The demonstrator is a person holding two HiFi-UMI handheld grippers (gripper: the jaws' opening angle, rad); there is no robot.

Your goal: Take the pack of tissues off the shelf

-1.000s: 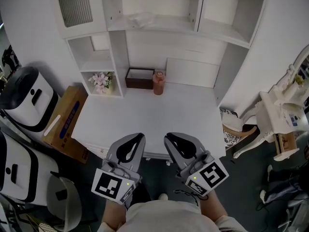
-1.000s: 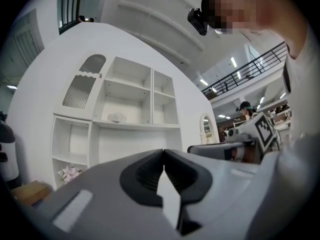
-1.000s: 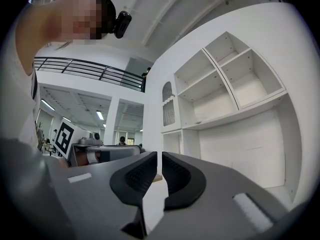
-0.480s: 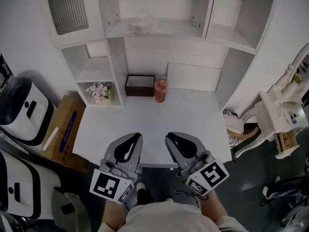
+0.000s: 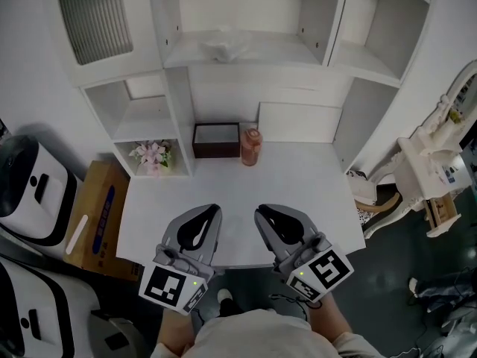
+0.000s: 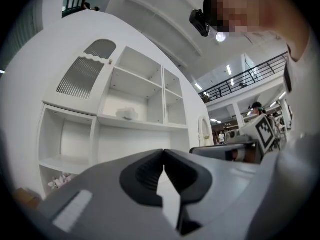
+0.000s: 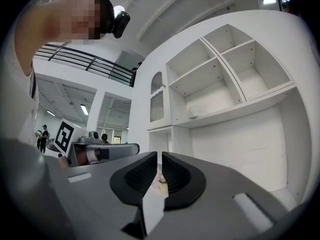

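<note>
The pack of tissues [image 5: 221, 45], white and crumpled, lies on an upper shelf of the white shelf unit [image 5: 179, 88] behind the desk. It also shows as the small white pack of tissues [image 6: 127, 114] in the left gripper view and as the same pack of tissues [image 7: 196, 111] in the right gripper view. My left gripper [image 5: 212, 212] and right gripper [image 5: 261, 214] hang side by side over the desk's near edge, far below and in front of the pack. Both are shut and hold nothing; the right one's jaws show a thin slit.
On the white desk [image 5: 298, 192] stand a dark brown box [image 5: 217, 139] and an orange jar [image 5: 252, 147]. Pink flowers [image 5: 151, 154] fill a low cubby. A cardboard box [image 5: 93, 218] and a white appliance [image 5: 33, 189] stand at the left, white ornate furniture [image 5: 428, 174] at the right.
The shelf unit and desk have slid lower in the head view and more of the upper shelves shows. Both grippers keep their place and stay shut.
</note>
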